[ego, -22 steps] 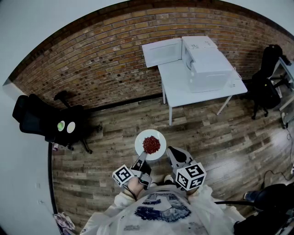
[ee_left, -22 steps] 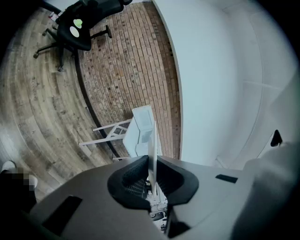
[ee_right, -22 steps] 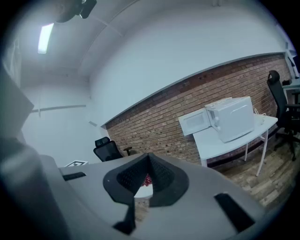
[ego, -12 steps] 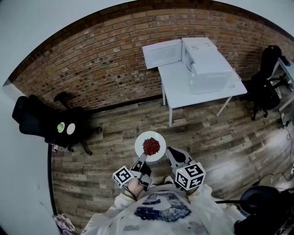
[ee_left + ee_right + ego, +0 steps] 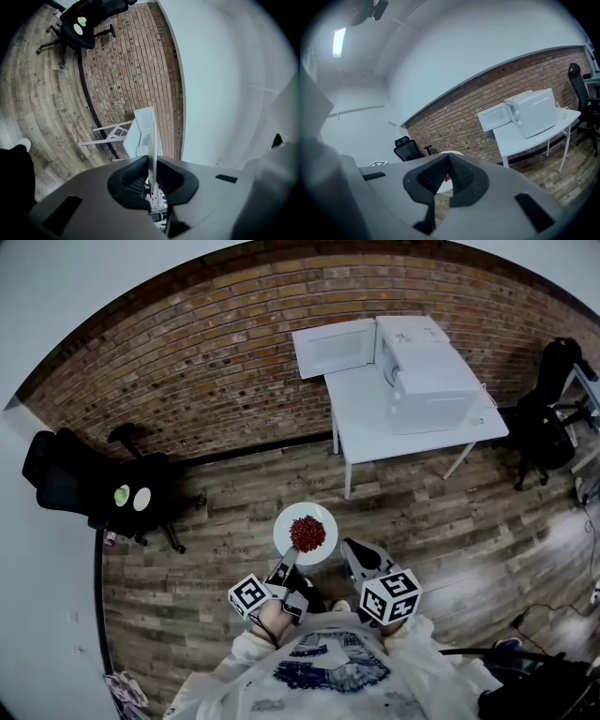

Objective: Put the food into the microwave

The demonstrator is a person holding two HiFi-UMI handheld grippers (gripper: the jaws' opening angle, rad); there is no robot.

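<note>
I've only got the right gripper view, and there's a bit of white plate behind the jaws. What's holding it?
Observer: The left gripper holds it, shut on the plate's near rim.
Operator: Is the food on it?
Observer: Yes, the head view shows a red pile of food at its middle.
Operator: Anything on that black chair?
Observer: The chair has a green round thing and a white one on its seat.
</note>
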